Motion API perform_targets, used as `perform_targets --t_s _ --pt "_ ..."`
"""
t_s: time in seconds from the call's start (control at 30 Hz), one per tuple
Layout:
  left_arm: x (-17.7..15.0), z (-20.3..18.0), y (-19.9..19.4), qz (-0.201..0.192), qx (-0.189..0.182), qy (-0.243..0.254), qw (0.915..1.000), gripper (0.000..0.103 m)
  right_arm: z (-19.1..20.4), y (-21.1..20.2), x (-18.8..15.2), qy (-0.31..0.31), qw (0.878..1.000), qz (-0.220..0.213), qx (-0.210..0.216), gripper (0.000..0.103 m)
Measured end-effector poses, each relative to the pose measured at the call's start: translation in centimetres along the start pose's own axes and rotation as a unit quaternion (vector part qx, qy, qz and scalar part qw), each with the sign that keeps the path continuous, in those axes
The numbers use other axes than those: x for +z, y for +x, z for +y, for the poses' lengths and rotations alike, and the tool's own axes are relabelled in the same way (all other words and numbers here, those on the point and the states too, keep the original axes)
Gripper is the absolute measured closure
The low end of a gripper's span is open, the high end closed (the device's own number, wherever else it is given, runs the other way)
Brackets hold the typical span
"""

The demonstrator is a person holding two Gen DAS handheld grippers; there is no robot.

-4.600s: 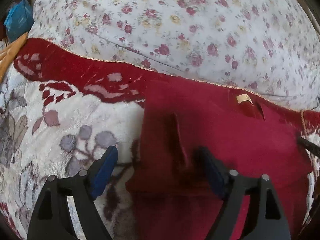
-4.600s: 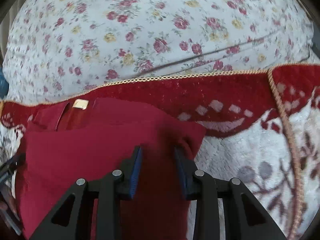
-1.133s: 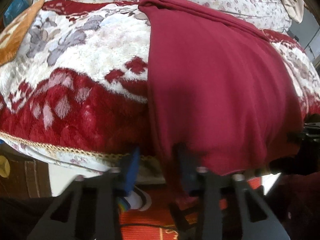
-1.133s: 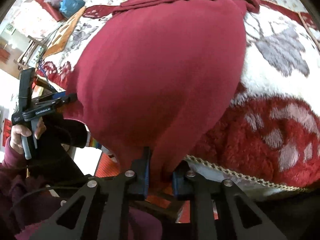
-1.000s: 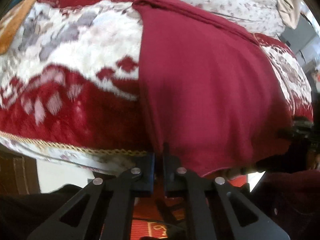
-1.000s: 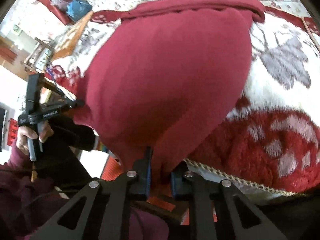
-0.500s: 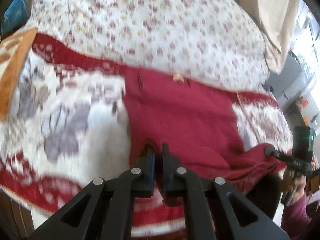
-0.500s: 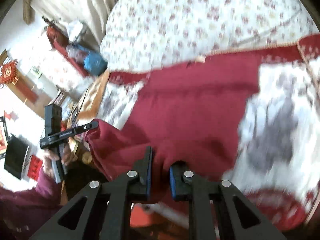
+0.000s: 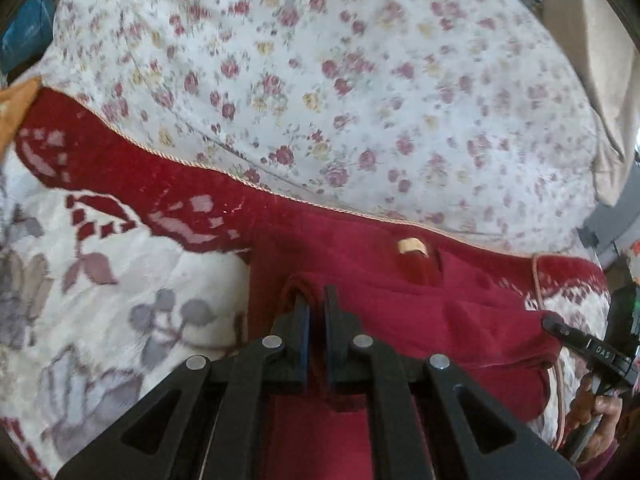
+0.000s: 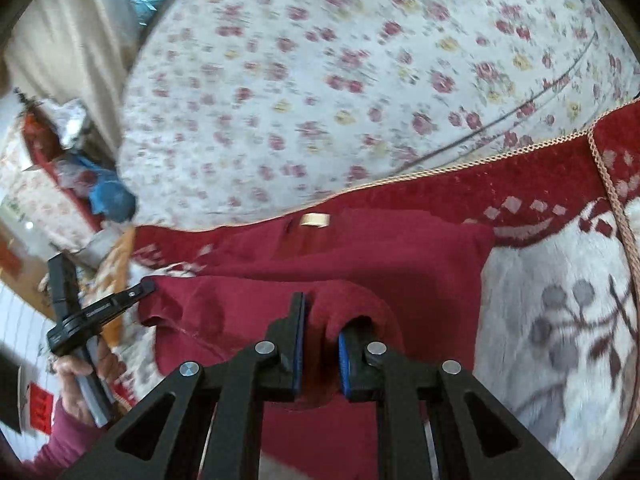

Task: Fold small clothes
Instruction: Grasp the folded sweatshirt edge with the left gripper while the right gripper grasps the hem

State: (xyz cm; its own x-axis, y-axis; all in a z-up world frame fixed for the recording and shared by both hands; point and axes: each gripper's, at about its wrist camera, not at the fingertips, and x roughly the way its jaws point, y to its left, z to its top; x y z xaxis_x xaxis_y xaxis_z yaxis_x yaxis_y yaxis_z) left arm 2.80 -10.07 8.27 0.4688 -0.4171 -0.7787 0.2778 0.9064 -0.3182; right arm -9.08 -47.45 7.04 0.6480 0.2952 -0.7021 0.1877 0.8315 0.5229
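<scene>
The garment (image 9: 420, 320) is plain dark red with a tan label (image 9: 412, 246); the blanket (image 9: 120, 264) is red-and-white with grey leaves; the bedsheet (image 9: 320, 80) is white, rose-sprigged.

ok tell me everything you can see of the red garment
The red garment is dark red, soft, plain cloth with a small tan label near its far edge. It lies on the patterned blanket, its near edge doubled over toward the label. The left gripper and right gripper each pinch a corner.
</scene>
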Motion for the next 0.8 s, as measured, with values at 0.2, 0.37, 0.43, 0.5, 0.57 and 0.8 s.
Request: perform_targets --t_s 0.2,0.37,0.43,0.5,0.57,0.8 --pt "1.3 1.4 3.9 0.016 -0.012 -0.032 0.9993 0.095 -3.0 2.6 1.5 0.056 0.998 0.021 0.012 0.085" --pt "1.7 1.4 3.6 0.013 -0.022 -0.031 0.9992 0.061 -2.0 -2.9 1.0 0.018 0.997 -0.059 -0.04 0.036" --pt "1.7 1.3 2.6 -0.014 0.001 -0.03 0.9994 0.032 -0.8 -4.4 0.2 -0.005 0.998 -0.055 -0.023 0.038" --pt "1.9 1.6 1.8 -0.03 -0.003 -0.036 0.9989 0.031 0.8 -4.9 -1.3 -0.034 0.999 -0.037 0.017 0.042" --pt "2.1 1.7 1.5 -0.03 -0.008 -0.041 0.9987 0.031 3.1 -3.2 -3.0 -0.083 0.996 0.007 0.028 0.042" --pt "1.4 1.9 3.0 0.002 0.027 -0.025 0.9993 0.031 0.7 4.1 0.0 -0.083 0.983 0.01 -0.162 0.049"
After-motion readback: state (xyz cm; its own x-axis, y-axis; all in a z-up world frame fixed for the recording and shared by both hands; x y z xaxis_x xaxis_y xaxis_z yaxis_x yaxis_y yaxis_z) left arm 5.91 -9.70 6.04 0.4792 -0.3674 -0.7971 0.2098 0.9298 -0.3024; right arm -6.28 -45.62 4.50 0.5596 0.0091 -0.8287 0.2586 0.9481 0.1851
